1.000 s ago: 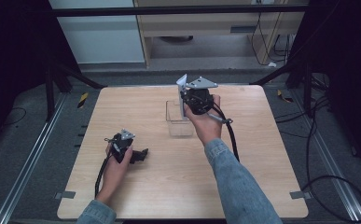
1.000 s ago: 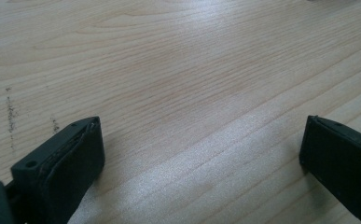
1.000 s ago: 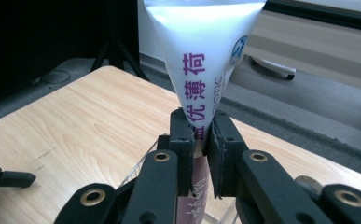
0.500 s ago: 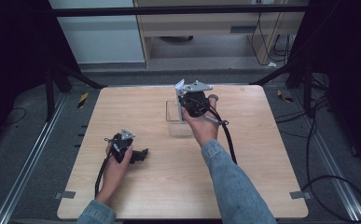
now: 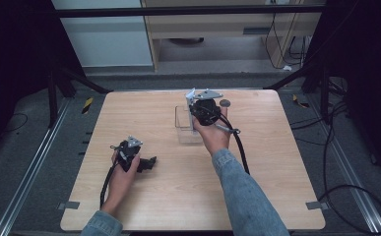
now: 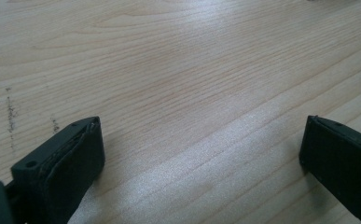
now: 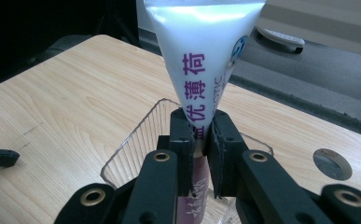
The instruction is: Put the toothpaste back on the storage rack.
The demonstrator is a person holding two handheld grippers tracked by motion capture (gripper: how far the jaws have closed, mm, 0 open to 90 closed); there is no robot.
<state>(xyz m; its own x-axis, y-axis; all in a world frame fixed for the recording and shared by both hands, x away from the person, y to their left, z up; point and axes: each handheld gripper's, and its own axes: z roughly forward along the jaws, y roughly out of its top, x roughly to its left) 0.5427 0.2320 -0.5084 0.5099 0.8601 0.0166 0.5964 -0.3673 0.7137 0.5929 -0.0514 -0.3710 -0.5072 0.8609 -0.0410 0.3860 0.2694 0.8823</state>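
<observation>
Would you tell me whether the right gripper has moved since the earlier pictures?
Yes: the right gripper, shut on the tube, has sunk toward the clear container.

The tube (image 7: 201, 70) stands over the clear box (image 5: 187, 129) mid-table (image 5: 276, 196), with the left tool (image 5: 148, 163) lying well left.

Right hand-held gripper (image 5: 194, 98) over clear box (image 5: 187, 125) at worktop (image 5: 276, 167) centre-back. Left hand-held gripper (image 5: 148, 163) rests on worktop front-left, well apart.
</observation>
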